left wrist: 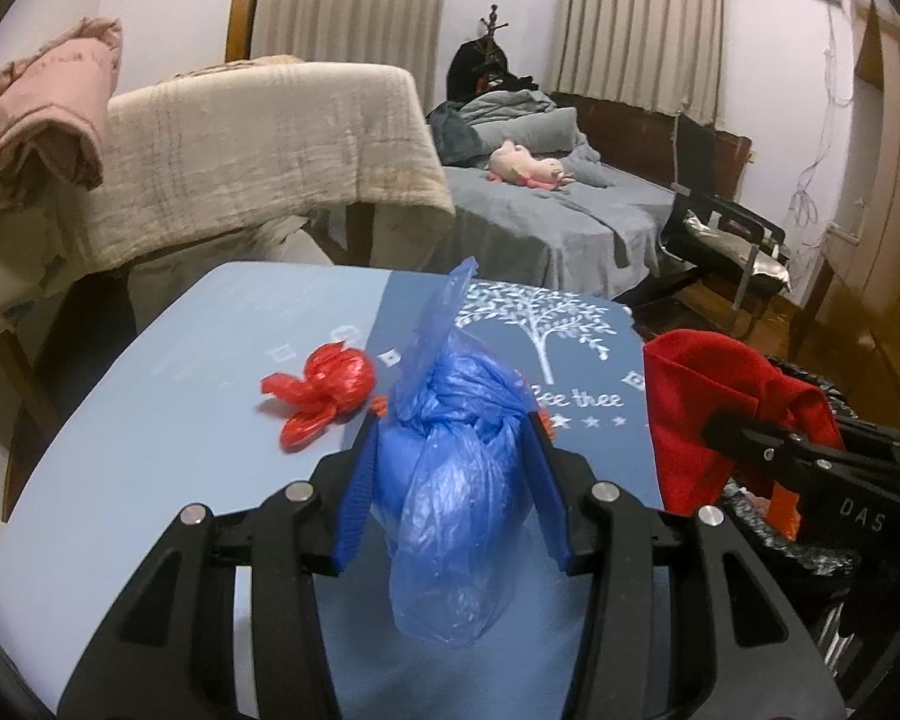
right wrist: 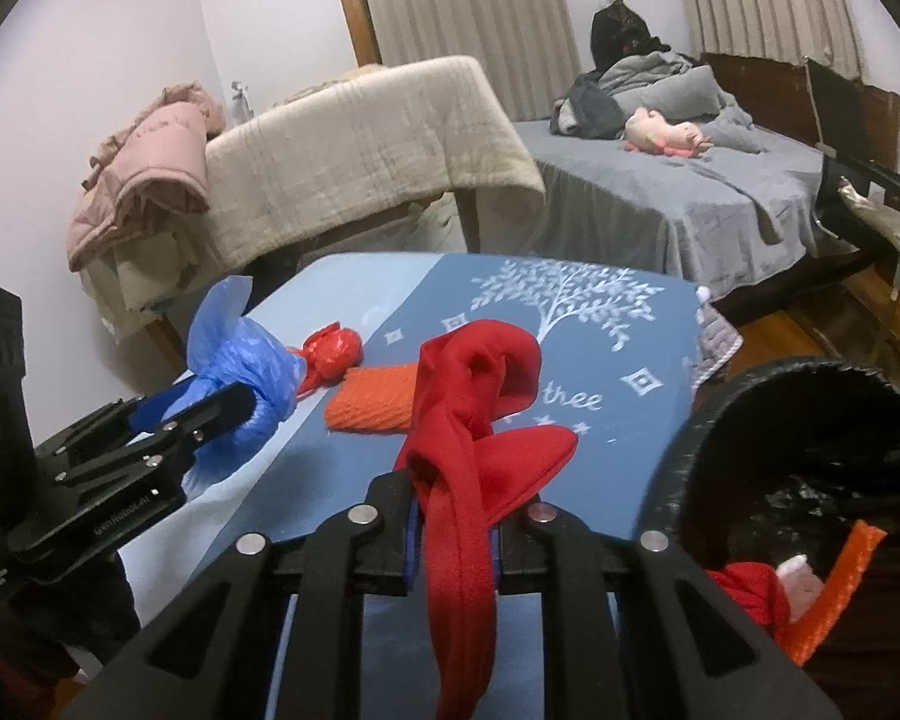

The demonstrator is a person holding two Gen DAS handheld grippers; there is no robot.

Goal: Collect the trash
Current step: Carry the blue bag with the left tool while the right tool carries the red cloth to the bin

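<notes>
My left claw (left wrist: 453, 450) was clamped on a knotted blue plastic bag (left wrist: 450, 480), its blue pads pressing both sides and holding it just above the desk (left wrist: 150, 450). A small red knotted bag (left wrist: 324, 393) lay on the desk at ten o'clock from it. My right claw (right wrist: 450, 516) was closed tight on a strip of red cloth (right wrist: 474, 420), which twisted and looped above the fingers. An orange knitted piece (right wrist: 372, 402) rested on the desk at eleven o'clock from that claw. A black-lined trash bin (right wrist: 810, 480) stood at three o'clock beside the desk, with red and orange scraps inside.
</notes>
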